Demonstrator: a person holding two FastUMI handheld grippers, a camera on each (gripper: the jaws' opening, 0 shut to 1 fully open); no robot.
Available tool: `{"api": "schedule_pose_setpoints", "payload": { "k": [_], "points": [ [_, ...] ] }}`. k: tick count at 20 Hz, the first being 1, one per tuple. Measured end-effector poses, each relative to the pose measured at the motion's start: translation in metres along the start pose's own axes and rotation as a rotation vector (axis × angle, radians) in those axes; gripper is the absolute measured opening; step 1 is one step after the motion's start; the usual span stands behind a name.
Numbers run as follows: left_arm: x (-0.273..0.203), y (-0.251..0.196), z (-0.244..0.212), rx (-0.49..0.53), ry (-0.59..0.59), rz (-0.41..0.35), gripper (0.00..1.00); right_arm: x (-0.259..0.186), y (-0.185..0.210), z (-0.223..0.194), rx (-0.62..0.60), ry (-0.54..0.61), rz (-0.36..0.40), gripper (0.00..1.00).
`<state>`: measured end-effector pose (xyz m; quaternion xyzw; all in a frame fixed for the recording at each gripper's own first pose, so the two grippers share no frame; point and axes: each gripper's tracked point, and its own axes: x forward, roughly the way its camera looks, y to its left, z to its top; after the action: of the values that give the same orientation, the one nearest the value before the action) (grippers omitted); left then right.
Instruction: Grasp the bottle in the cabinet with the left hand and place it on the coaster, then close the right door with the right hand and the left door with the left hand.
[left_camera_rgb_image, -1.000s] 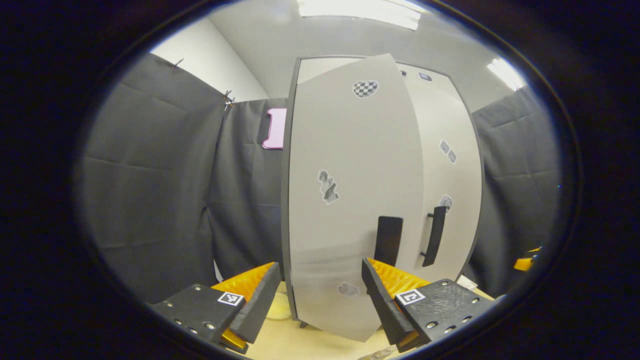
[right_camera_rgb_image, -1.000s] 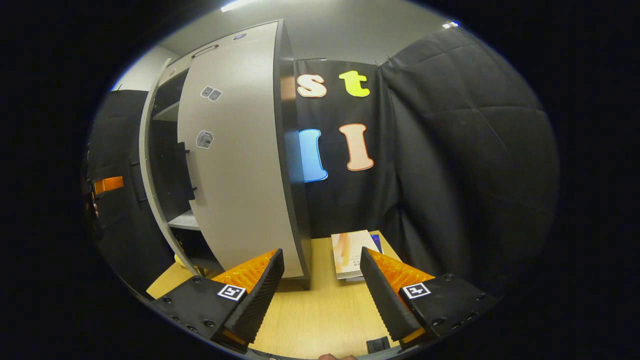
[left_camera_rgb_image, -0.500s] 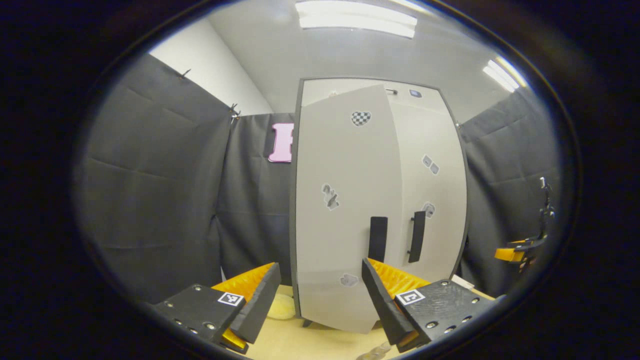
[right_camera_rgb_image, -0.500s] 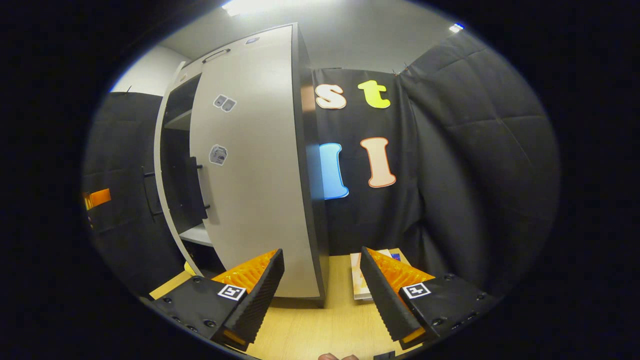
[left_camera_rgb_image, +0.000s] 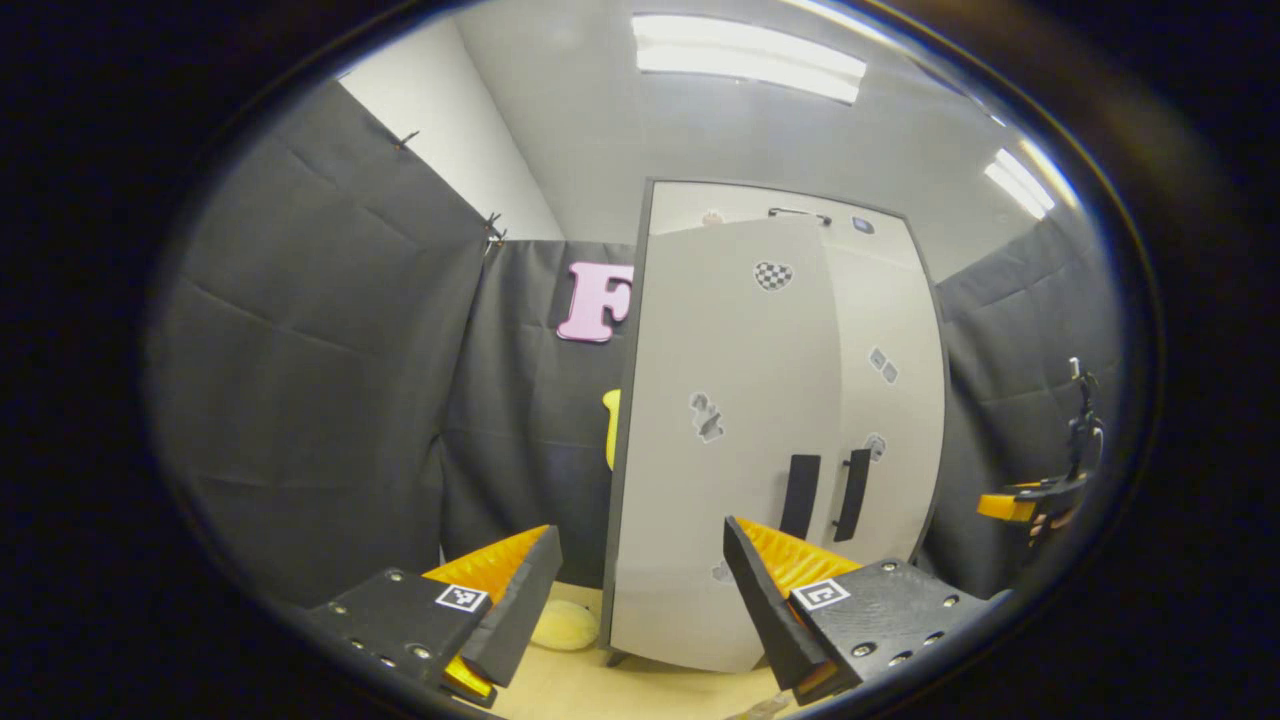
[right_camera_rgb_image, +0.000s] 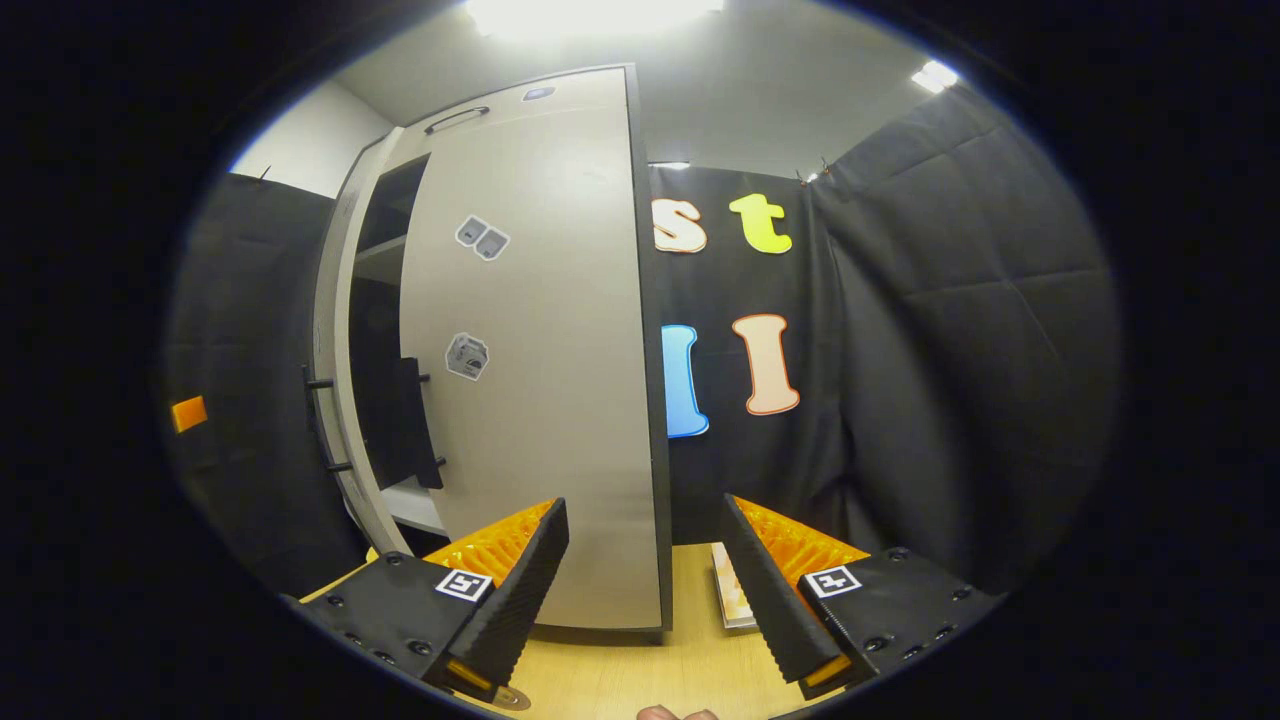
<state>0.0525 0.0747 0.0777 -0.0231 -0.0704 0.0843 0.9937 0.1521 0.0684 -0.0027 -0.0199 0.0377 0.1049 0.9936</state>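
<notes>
Main risk, judged: tall pale-grey cabinet's left door (left_camera_rgb_image: 720, 440) sits centre frame w/ a gap showing in the right gripper view; it may rest ajar unless pushed home. Right door (right_camera_rgb_image: 540, 370) looks shut. Cabinet interior: dark shelves, contents can't be told. Left gripper (left_camera_rgb_image: 640, 600) & right gripper (right_camera_rgb_image: 645, 590) both spread wide, holding nothing. Clear bottle (left_camera_rgb_image: 755, 708) barely peeks at bottom edge.

Black cloth walls (left_camera_rgb_image: 330, 400) enclose a wooden table (right_camera_rgb_image: 690, 660) beneath bright ceiling strip lights (left_camera_rgb_image: 745, 57).
</notes>
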Motion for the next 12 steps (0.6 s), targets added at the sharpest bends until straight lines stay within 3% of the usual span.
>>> {"api": "schedule_pose_setpoints", "payload": {
  "k": [5,12],
  "points": [
    [-0.008,0.018,0.015,-0.051,-0.074,0.008,0.94,-0.002,0.011,-0.011,-0.030,0.029,-0.034,0.98],
    [-0.012,0.038,0.009,-0.069,-0.048,0.019,0.94,-0.004,0.032,-0.007,-0.027,0.035,-0.032,0.98]
  ]
}}
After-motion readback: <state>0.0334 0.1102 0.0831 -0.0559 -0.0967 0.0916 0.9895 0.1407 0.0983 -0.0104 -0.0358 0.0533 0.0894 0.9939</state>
